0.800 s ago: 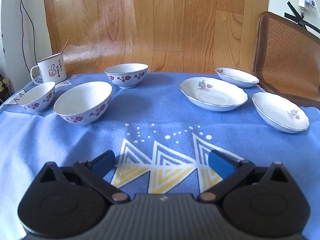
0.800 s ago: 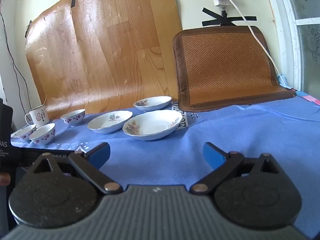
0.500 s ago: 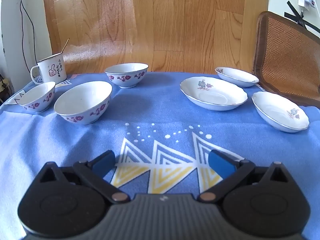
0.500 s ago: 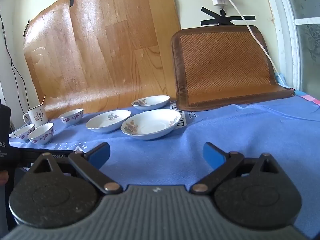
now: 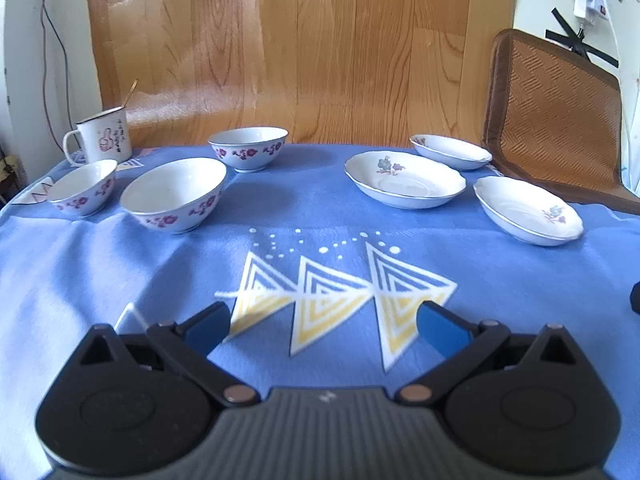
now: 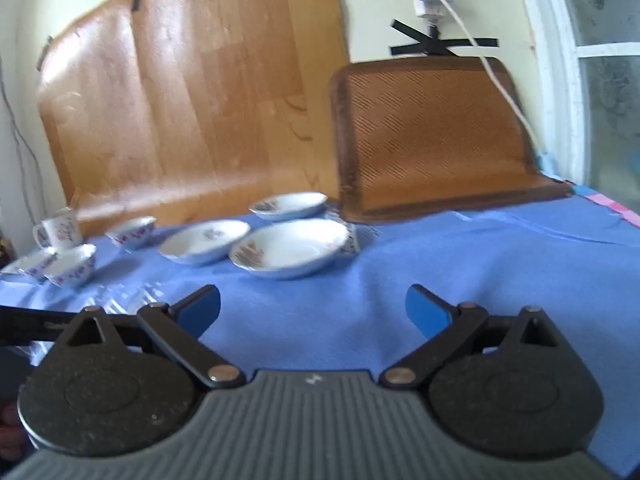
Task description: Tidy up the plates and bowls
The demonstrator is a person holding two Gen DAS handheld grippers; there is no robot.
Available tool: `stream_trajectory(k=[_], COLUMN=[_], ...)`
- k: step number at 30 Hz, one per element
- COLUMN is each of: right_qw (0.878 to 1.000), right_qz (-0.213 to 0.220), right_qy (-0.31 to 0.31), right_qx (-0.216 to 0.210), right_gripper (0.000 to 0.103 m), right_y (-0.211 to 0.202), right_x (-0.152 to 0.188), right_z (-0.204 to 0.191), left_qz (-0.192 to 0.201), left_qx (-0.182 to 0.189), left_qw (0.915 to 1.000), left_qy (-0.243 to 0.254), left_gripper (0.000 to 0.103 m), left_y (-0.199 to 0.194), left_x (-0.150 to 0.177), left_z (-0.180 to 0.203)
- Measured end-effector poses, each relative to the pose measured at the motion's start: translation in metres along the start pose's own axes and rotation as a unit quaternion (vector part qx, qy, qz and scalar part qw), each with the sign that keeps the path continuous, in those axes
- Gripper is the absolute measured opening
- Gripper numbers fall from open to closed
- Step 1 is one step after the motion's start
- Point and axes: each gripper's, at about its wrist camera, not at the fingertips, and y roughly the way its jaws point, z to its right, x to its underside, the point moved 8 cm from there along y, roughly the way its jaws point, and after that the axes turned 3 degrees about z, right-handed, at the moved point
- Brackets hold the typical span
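Three white bowls with purple flowers stand on the left of the blue cloth: a large bowl (image 5: pixel 173 195), a small bowl (image 5: pixel 82 187) and a far bowl (image 5: pixel 248 154). Three shallow white plates lie on the right: a middle plate (image 5: pixel 405 179), a far plate (image 5: pixel 450 151) and a near plate (image 5: pixel 528 210). My left gripper (image 5: pixel 326 324) is open and empty, low over the cloth in front of them. My right gripper (image 6: pixel 312 309) is open and empty, just short of the near plate (image 6: pixel 290 247).
A white enamel mug (image 5: pixel 104 140) with a spoon stands at the far left. A brown woven mat (image 5: pixel 556 120) leans on the wall at the right. A wooden board (image 5: pixel 300 48) stands behind the table. A power cord (image 6: pixel 492 68) hangs over the mat.
Both grippers have moved forward towards the dishes, which look closer now. The right view is blurred from motion. Both grippers stay open.
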Motion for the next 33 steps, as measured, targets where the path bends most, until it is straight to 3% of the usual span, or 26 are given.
stream_trajectory(k=[5, 16, 33], right_qw=[1.000, 1.000, 1.000], right_qz=[-0.021, -0.012, -0.013], right_qy=[0.020, 0.015, 0.002], right_qx=[0.007, -0.004, -0.009], right_gripper=[0.101, 0.101, 0.100], right_y=[-0.013, -0.025, -0.029], right_x=[0.005, -0.002, 0.003], right_z=[0.010, 0.001, -0.006], left_qz=[0.009, 0.010, -0.023], left_qx=[-0.005, 0.000, 0.002], left_qw=[0.9999, 0.9998, 0.9997], left_qy=[-0.002, 0.015, 0.014], left_gripper=[0.103, 0.103, 0.103], left_y=[-0.013, -0.022, -0.012], left_x=[0.000, 0.005, 0.017], left_z=[0.005, 0.015, 0.020])
